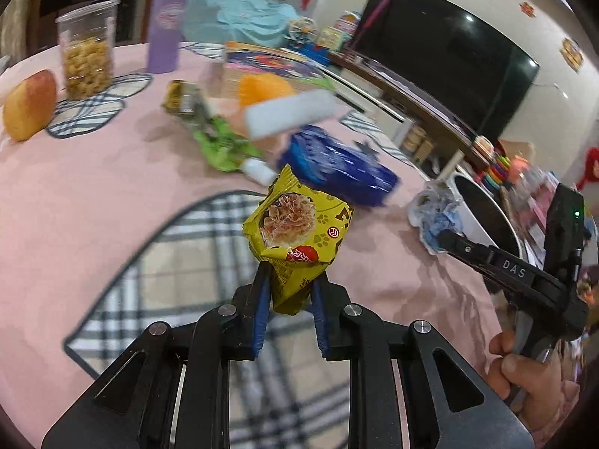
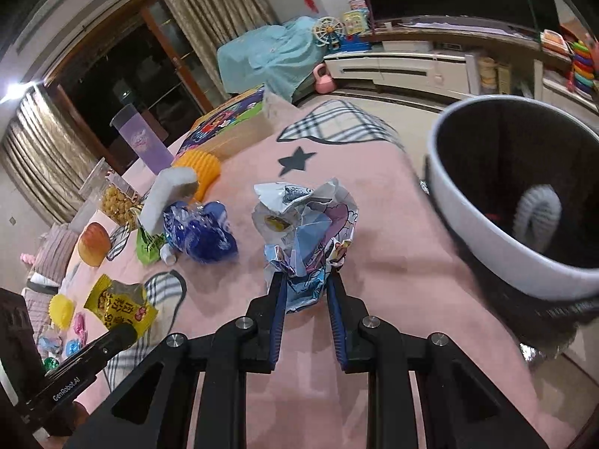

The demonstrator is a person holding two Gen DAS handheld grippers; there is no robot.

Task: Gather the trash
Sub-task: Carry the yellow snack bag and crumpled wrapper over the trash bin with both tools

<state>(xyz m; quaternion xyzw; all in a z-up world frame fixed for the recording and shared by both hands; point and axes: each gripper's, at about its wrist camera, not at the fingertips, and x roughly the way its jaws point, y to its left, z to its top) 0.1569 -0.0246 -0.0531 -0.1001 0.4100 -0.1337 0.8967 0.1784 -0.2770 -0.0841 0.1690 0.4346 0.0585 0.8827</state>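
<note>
Left tool pinched a yellow wrapper; right tool pinched a crumpled wrapper, bin right.

yellow snack wrapper held off table, crumpled pale-blue cartoon wrapper pinched near white bin w/ black liner, far right.

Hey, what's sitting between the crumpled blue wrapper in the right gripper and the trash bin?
Nothing: in the right wrist view only bare pink tablecloth runs from the crumpled wrapper, held by the right gripper, to the trash bin.
</note>
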